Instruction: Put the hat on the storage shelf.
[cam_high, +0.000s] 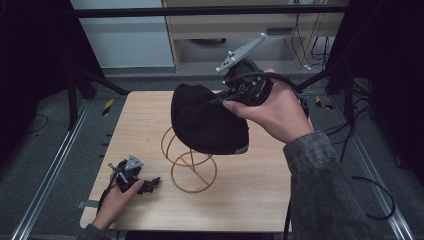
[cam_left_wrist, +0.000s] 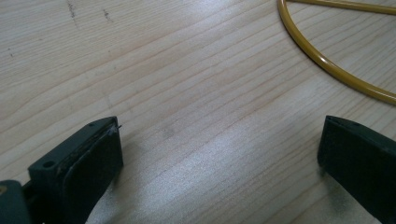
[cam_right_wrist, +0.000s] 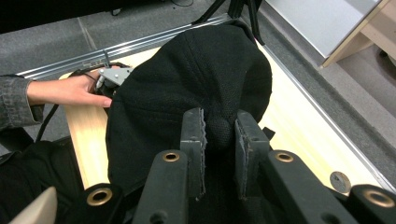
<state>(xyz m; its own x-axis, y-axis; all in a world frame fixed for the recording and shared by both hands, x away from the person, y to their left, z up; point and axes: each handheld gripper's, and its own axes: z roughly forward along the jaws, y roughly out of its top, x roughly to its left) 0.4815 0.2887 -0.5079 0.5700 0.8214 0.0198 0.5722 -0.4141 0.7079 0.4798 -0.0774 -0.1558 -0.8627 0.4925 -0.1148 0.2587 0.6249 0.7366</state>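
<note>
The black cap (cam_high: 207, 120) is held clear of the worktop (cam_high: 260, 195), hanging above the yellow wire stand (cam_high: 190, 167) and overlapping its upper loops in the high view. Whether cloth and wire touch cannot be told. That position suggests the cap is being set onto the stand or lifted from it; the pictures do not settle which.

Right tool (cam_right_wrist: 219, 140): raised above the far right part of the worktop, carried in the person's right hand (cam_high: 280, 112). The right gripper view shows its two jaws drawn close together with a fold of the cap's crown pinched between them, the rest of the cap hanging away beyond the jaws. The grip is on fabric alone, so the cap droops and its brim side hangs lowest, toward the stand.

Left tool (cam_high: 147, 185): resting low at the near left of the worktop, in the person's left hand (cam_high: 117, 197), well apart from the cap. In the left gripper view its jaws stand wide apart with bare wood between them, holding nothing. The base ring of the stand (cam_left_wrist: 327, 56) curves across the upper right of that view, near the tool but not touched. It appears parked in reserve, placed where it could steady the stand's base if required
</note>
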